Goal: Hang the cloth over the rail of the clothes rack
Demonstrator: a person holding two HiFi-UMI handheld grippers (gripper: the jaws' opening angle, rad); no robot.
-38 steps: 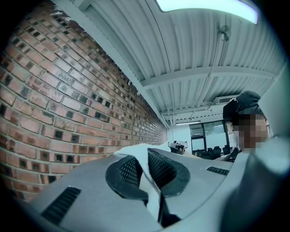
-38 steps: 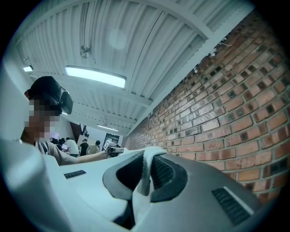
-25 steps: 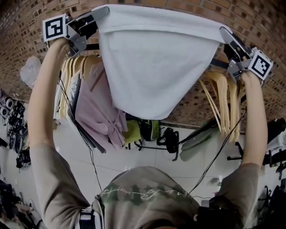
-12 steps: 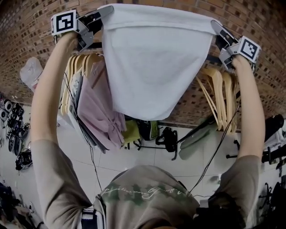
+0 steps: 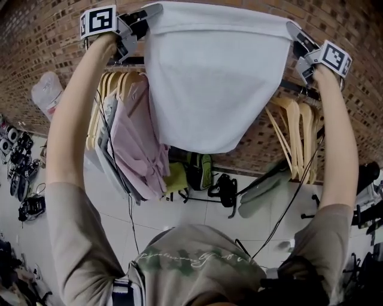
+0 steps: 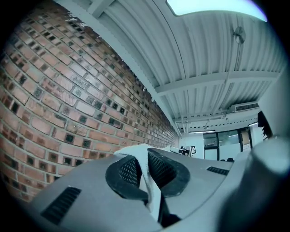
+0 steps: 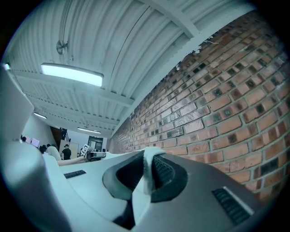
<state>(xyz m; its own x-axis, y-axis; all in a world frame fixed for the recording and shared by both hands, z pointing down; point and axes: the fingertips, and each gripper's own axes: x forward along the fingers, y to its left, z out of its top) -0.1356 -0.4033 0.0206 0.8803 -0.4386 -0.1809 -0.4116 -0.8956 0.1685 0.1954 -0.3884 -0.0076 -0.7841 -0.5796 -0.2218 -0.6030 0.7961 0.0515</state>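
**Head view.** The white cloth (image 5: 209, 77) is held up in front of the brick wall (image 5: 36, 36). Its upper edge is pulled taut, so its long axis runs left to right, roughly along the dark rail (image 5: 128, 60) of the clothes rack. The rest of the cloth hangs straight down, its rounded lower edge pointing at the floor. It hangs on the near side of the rail and hides the rail's middle stretch; whether it touches the rail cannot be told. The left gripper (image 5: 155, 10) grasps the upper left corner and the right gripper (image 5: 293, 27) grasps the upper right corner, both at arm's length. Wooden hangers (image 5: 293, 128) hang from the rail at the right. More hangers and a pink garment (image 5: 140, 143) hang at the left, beside and behind the cloth.

**Left gripper view.** The jaws of the left gripper (image 6: 144, 170) are clenched. A fold of cloth (image 6: 147, 156) is pinched between the ribbed pads (image 6: 129, 172).

**Right gripper view.** The right gripper (image 7: 147, 172) is likewise clamped. A white strip of cloth (image 7: 148, 163) rises from between its jaws.
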